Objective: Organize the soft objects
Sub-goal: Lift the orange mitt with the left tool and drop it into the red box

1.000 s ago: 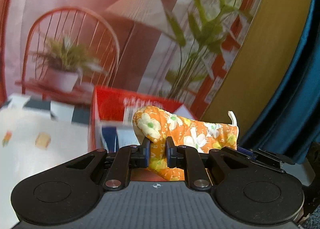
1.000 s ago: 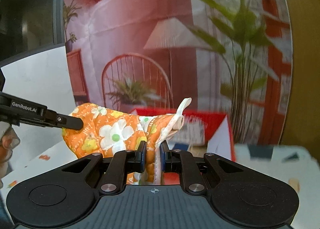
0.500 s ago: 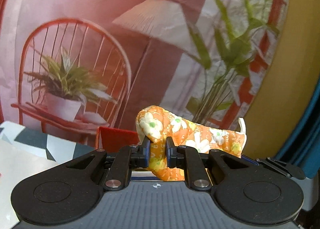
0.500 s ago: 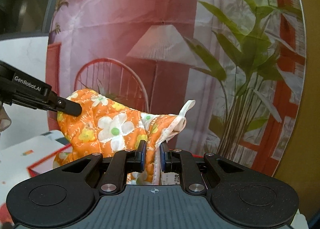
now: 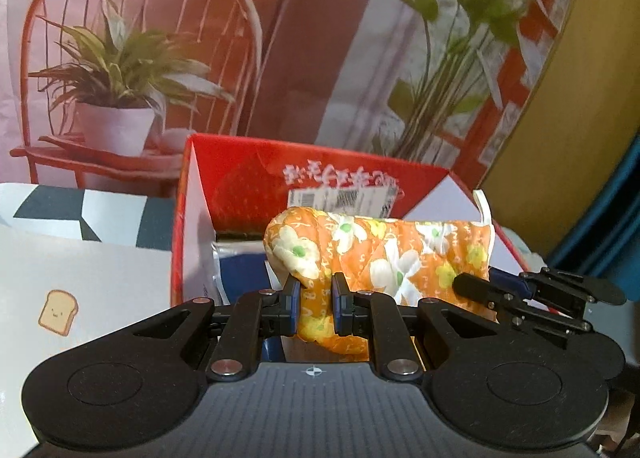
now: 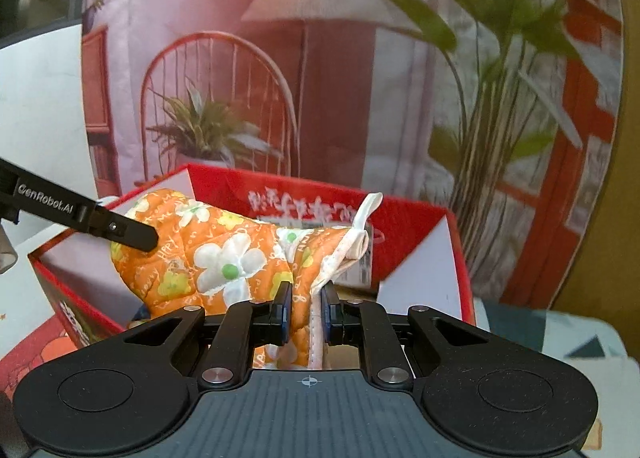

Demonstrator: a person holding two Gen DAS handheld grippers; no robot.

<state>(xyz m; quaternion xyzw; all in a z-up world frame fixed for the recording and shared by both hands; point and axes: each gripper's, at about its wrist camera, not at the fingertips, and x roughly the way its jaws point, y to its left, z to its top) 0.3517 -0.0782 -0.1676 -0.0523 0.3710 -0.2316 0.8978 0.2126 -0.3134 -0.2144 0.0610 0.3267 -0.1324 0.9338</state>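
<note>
Orange floral mitt stretched over open red box, pinched at one end by left gripper, at cuff end by right gripper. Beneath: white tabletop with toast print. Behind: printed backdrop of chair, potted plant, lamp; yellow wall rightward.

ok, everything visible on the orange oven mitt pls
The orange oven mitt is quilted fabric printed with white and yellow flowers, its cuff trimmed in white with a white hanging loop. It hangs stretched sideways between two tongs: the left tongs are shut on the rounded fingertip end, the right tongs on the cuff end. The middle sags slightly. It hangs in front of the open red box; whether it touches the box can't be told.
</note>
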